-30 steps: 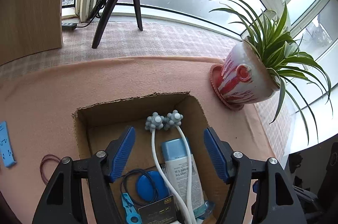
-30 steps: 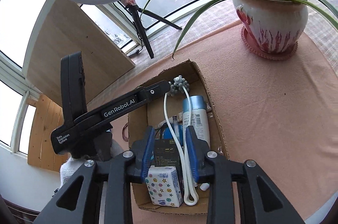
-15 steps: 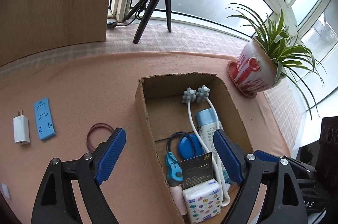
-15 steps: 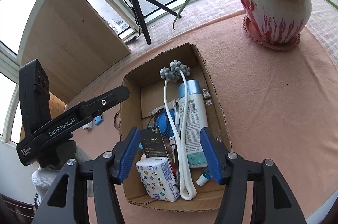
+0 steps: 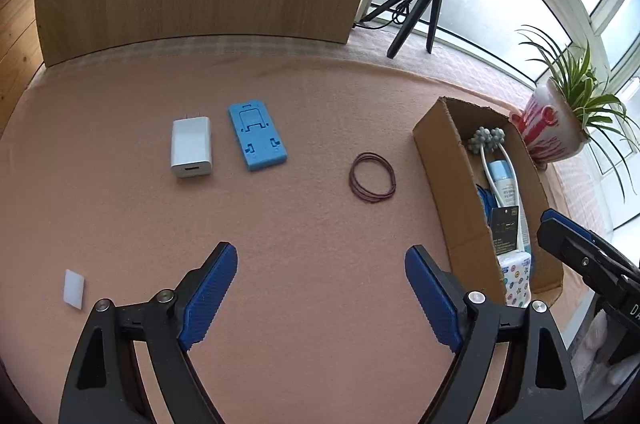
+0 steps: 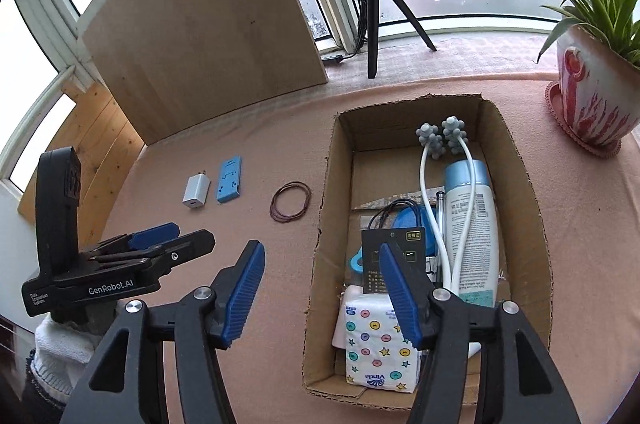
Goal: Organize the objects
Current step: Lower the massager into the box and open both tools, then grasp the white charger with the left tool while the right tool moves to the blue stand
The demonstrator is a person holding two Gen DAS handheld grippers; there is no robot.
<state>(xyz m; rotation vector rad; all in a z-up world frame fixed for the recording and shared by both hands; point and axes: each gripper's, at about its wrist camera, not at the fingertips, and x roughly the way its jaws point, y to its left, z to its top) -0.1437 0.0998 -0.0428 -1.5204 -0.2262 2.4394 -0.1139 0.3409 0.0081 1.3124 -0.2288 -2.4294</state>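
Figure. Over the preceding second the left claw point(image 5: 320, 288) was swung away from the cardboard box point(image 5: 452, 184), over which it had hung, to a position above the pink worktop point(image 5: 280, 224) beside it. The right claw point(image 6: 320, 288), which had been nearly closed over the box, was widened and drawn back toward the box's near left wall. This was judged to mark the end of one deposit and a turn toward the loose items.

Both claws were spread wide and held nothing; no pad was seen touching any object.

Outside the box, on the worktop, lay the white charger point(image 5: 191, 147), the blue phone stand point(image 5: 257, 134) just beside it, the loop of rubber bands point(image 5: 372, 177) nearer the box, and a small white block point(image 5: 74, 289) well apart at the left.

Already inside the box were the tissue pack point(image 6: 380, 348), the black card point(image 6: 390, 260), the bottle point(image 6: 472, 228) and the white massager point(image 6: 440, 136). The rubber bands lay nearest ahead of the left claw and were judged its likeliest next target.
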